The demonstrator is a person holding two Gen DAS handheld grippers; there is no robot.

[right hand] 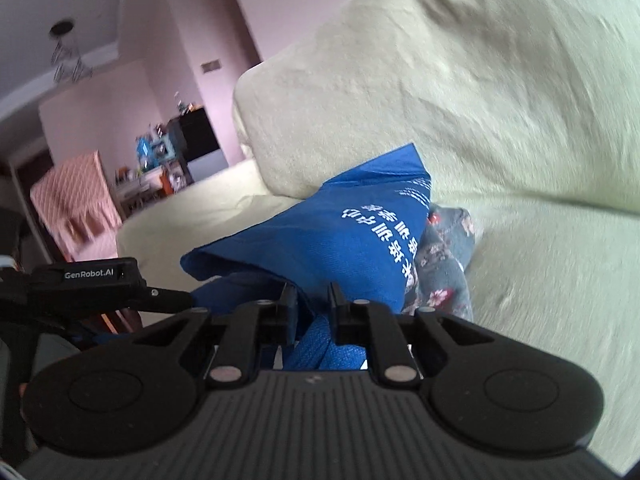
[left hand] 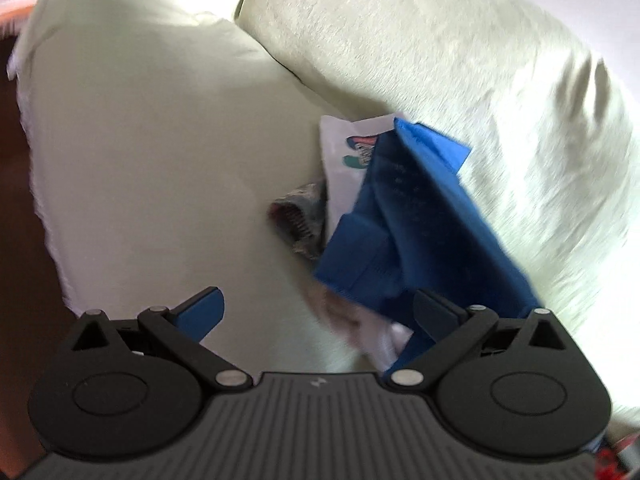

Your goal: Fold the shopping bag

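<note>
The blue shopping bag (left hand: 420, 220) with white lettering (right hand: 340, 240) lies crumpled on a pale green sofa, held up at one end. My right gripper (right hand: 313, 300) has its fingers close together and is shut on a fold of the blue fabric. In the left wrist view my left gripper (left hand: 316, 312) stands wide open. Its blue left pad (left hand: 200, 314) is bare, and its right finger (left hand: 436, 312) sits against the bag's lower edge. In the right wrist view, the left gripper's black body (right hand: 88, 276) reaches the bag from the left.
A white printed sheet or bag (left hand: 344, 152) and a floral cloth (right hand: 444, 256) lie under and beside the blue bag. The sofa's back cushion (right hand: 460, 80) rises behind. Beyond the sofa are a pink patterned piece of furniture (right hand: 76, 200) and cluttered shelves (right hand: 160, 160).
</note>
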